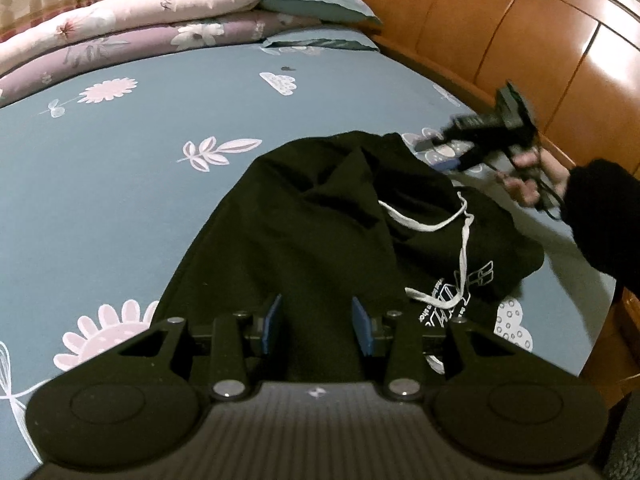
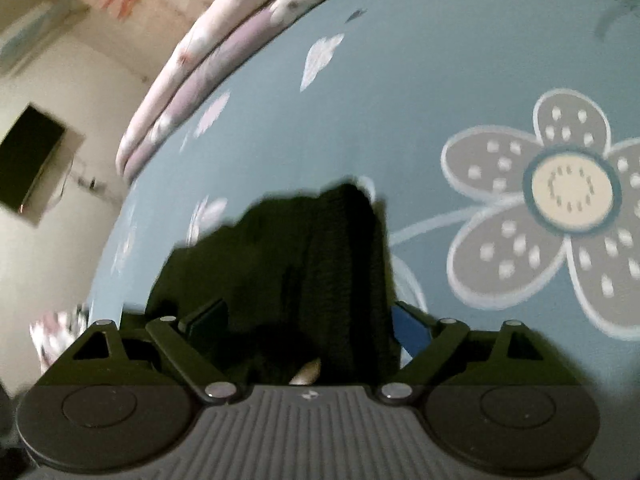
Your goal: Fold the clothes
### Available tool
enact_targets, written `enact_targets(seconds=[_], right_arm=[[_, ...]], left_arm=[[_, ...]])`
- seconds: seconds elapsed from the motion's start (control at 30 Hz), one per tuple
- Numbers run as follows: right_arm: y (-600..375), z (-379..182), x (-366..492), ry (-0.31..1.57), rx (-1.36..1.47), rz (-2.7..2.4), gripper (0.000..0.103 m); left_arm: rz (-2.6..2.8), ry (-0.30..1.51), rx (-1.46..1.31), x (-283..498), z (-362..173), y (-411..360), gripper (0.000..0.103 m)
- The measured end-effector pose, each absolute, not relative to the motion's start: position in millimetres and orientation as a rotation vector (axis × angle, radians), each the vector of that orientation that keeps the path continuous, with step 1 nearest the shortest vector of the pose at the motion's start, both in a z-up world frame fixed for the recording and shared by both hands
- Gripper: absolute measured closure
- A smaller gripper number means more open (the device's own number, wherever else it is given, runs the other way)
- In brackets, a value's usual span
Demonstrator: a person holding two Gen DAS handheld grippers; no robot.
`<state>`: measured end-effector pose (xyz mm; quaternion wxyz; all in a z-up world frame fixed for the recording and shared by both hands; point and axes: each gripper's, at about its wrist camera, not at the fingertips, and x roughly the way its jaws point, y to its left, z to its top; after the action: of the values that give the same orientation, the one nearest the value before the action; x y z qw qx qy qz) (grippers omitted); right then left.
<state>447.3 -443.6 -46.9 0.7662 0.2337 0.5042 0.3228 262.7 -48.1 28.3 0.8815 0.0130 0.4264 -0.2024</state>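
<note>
Black fabric fills the middle of both views: the black garment (image 1: 320,220) lies crumpled on the blue floral bedsheet (image 1: 132,184), toward the side of the bed near the wooden headboard (image 1: 500,28). Its white drawstring (image 1: 436,226) trails loose across the folds, and a white printed logo (image 1: 460,292) shows on the part closest to your right.

Your left gripper (image 1: 317,324) sits low over the near end of the garment, its blue-padded fingers (image 1: 362,328) standing apart with dark cloth visible in the gap between them. Whether the pads touch the fabric cannot be told from this angle.

Your right gripper (image 2: 308,324) appears motion-blurred. In the right wrist view its fingers are spread wide, and a raised ridge of the black garment (image 2: 320,264) stands between them without being pinched. From the left wrist view the same tool (image 1: 444,152) hangs above the far corner of the garment, held by your right hand (image 1: 536,180) in a dark sleeve (image 1: 604,216).

A large grey flower print (image 2: 560,208) on the sheet lies just to the right of the garment. Folded quilts (image 1: 132,28) and pillows (image 1: 320,0) are stacked along the far edge of the bed, well apart from the clothing.
</note>
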Motion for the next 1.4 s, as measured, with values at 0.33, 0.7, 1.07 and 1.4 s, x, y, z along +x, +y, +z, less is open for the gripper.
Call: enact_targets(seconds=[0.33,0.7,1.07,1.4], right_arm=[[-440.1,-57.6,443.6,1.17,0.557,0.836,0.005],[-390.5,-44.6,464.4,1.224,0.323,0.763,0.012],[-378.4,-17.7,432.5,1.166,0.257,0.69,0.066],[-360.9,-42.0,414.3,1.096,0.221,0.588,0.061]], left_arm=[[-0.423,0.898,0.0,263.0,22.8,-47.4,0.064],[-0.394,0.882,-0.016,266.8,23.0,-41.2,0.064],[-0.405,0.869,-0.057,257.2,20.3,-21.2,0.063],[-0.42,0.879,-0.062,250.5,15.8,-9.6,0.061]])
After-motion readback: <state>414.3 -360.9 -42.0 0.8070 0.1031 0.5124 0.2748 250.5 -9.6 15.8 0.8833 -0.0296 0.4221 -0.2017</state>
